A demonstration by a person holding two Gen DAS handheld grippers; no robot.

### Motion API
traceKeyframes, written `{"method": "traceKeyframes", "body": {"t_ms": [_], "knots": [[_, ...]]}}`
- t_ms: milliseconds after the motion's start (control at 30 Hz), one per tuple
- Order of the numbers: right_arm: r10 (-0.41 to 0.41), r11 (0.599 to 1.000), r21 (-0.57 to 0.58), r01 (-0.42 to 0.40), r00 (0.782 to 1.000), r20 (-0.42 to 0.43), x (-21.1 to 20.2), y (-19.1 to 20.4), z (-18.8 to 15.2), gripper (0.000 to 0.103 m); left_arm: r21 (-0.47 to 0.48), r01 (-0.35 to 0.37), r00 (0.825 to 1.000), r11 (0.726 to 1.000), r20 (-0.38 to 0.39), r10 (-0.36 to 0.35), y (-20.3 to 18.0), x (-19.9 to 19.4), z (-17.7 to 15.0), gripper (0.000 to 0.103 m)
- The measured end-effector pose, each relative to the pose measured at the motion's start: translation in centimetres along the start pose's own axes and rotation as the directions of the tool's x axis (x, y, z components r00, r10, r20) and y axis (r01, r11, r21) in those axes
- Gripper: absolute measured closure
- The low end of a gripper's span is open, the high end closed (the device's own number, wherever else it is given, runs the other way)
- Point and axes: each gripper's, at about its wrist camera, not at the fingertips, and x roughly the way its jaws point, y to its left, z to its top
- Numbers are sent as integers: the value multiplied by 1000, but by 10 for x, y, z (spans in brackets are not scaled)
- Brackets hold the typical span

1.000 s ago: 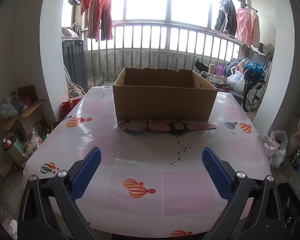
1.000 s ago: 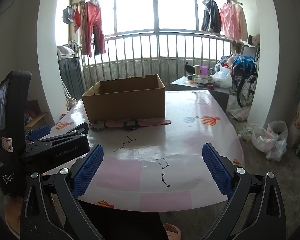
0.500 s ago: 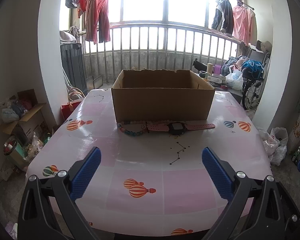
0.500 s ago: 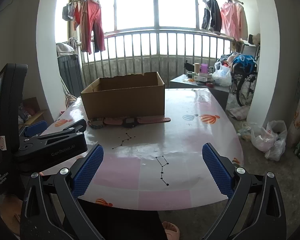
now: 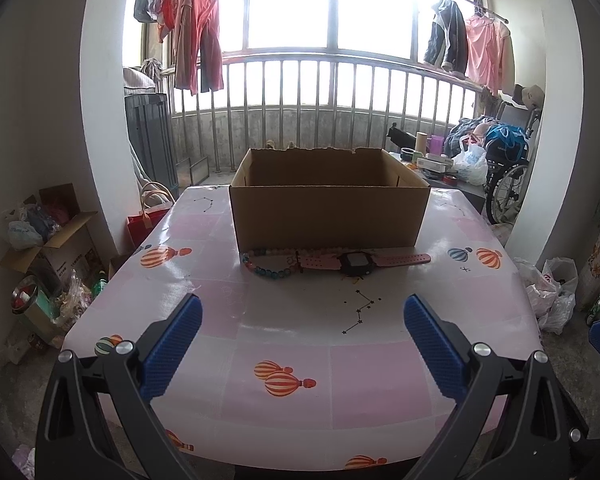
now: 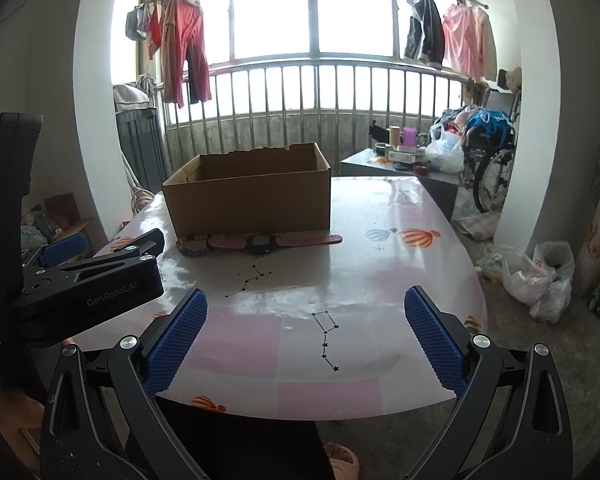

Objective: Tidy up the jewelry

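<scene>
I see L gripper (image 5: 302,340) over the near worktop (image 5: 284,320), fingers wide, empty. Bead bracelet (image 5: 266,266) lies left of and touching pink watch (image 5: 356,262), both just in front of cardboard box (image 5: 328,216). R gripper (image 6: 306,334): fingers wide, empty.

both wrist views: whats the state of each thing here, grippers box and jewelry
left gripper: open, empty, above the table's near edge
right gripper: open, empty
cardboard box: open-topped, upright, contents hidden
beaded bracelet: lying on the table in front of the box
pink watch: strap laid out flat, beside the bracelet
table: covered with a glossy patterned cloth
</scene>
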Motion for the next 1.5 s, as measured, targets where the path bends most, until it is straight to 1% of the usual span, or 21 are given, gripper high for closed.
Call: {"method": "traceKeyframes", "body": {"t_ms": [133, 233, 500, 1267, 1500], "knots": [[0, 1000, 0, 0, 1000, -1, 0, 0, 0, 8, 1, 4, 1000, 1000, -1, -4, 0, 0, 0, 4], [1, 1000, -2, -1, 1000, -4, 1, 1, 0, 8, -4, 27, 1000, 1000, -10, -27, 1, 1, 0, 4], [2, 1000, -4, -2, 1000, -7, 1, 2, 1, 8, -7, 14, 1000, 1000, -21, -15, 2, 5, -2, 4], [2, 1000, -4, -2, 1000, -10, 0, 2, 1, 8, -7, 20, 999, 1000, -34, -20, 4, 10, -6, 4], [-11, 1000, -13, 11, 1000, -10, 0, 3, 1, 8, -5, 12, 999, 1000, -45, -12, 3, 13, -6, 4]]}}
